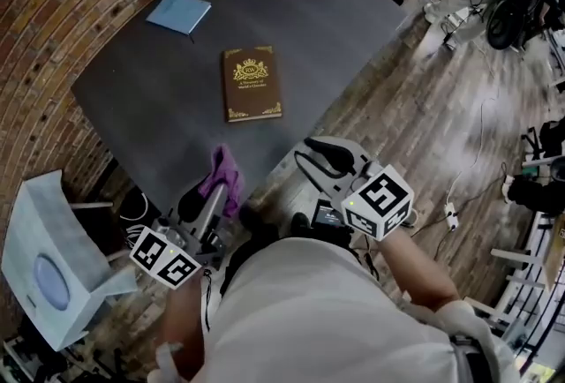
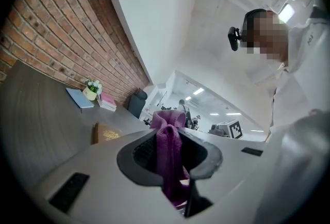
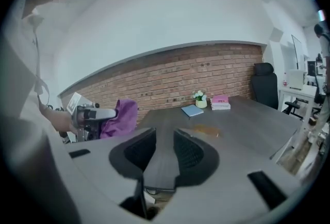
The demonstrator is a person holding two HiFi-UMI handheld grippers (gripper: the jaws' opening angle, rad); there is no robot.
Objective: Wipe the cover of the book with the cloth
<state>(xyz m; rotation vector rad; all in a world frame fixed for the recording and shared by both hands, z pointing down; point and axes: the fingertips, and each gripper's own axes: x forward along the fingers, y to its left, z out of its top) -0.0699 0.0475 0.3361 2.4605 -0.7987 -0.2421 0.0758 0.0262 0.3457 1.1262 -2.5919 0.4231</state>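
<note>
Purple cloth [image 1: 222,171], brown gold-ornamented book [image 1: 252,83], dark grey table [image 1: 141,103]

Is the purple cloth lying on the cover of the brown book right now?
No, the left gripper holds the purple cloth between its jaws, apart from the brown book, whose cover is bare.

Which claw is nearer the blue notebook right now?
Left. The left claw, shut on the purple cloth, hangs off the table's near edge on the blue notebook's side; the right claw, open, sits farther right.
</note>
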